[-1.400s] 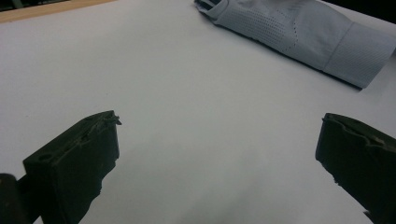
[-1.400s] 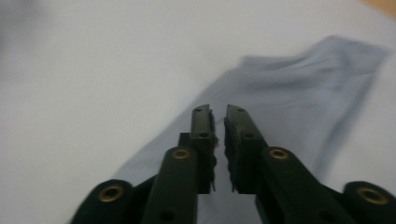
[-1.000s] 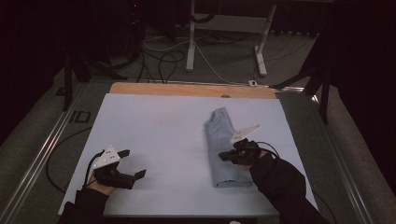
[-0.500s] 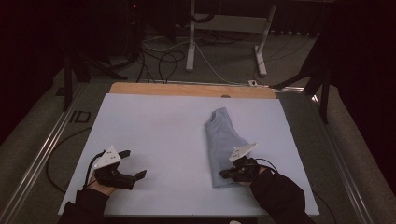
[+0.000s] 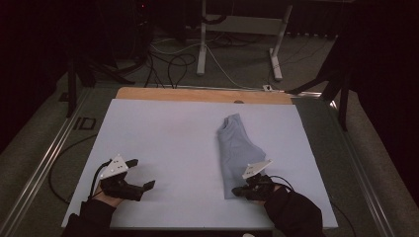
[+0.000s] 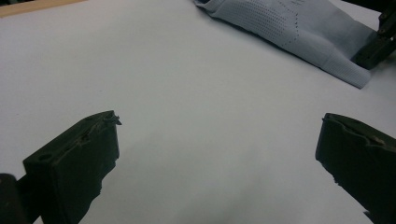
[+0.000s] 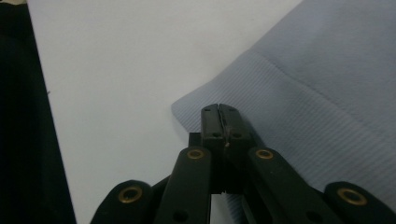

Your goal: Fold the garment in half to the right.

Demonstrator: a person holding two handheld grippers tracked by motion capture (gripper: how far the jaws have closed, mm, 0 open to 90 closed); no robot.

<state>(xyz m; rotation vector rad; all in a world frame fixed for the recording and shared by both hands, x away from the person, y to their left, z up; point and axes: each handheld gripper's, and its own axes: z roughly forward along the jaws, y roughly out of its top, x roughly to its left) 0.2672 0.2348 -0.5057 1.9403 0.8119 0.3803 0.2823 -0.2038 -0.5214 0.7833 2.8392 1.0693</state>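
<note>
Cloth (image 5: 237, 150), pale blue and folded, lies on the white table (image 5: 163, 133) with its ribbed near corner right under the fingertips of the right gripper (image 7: 219, 109), whose jaws are pressed together on top of the hem. Well to the side, the left gripper (image 5: 141, 187) rests on bare table, jaws spread wide, nothing between them.
</note>
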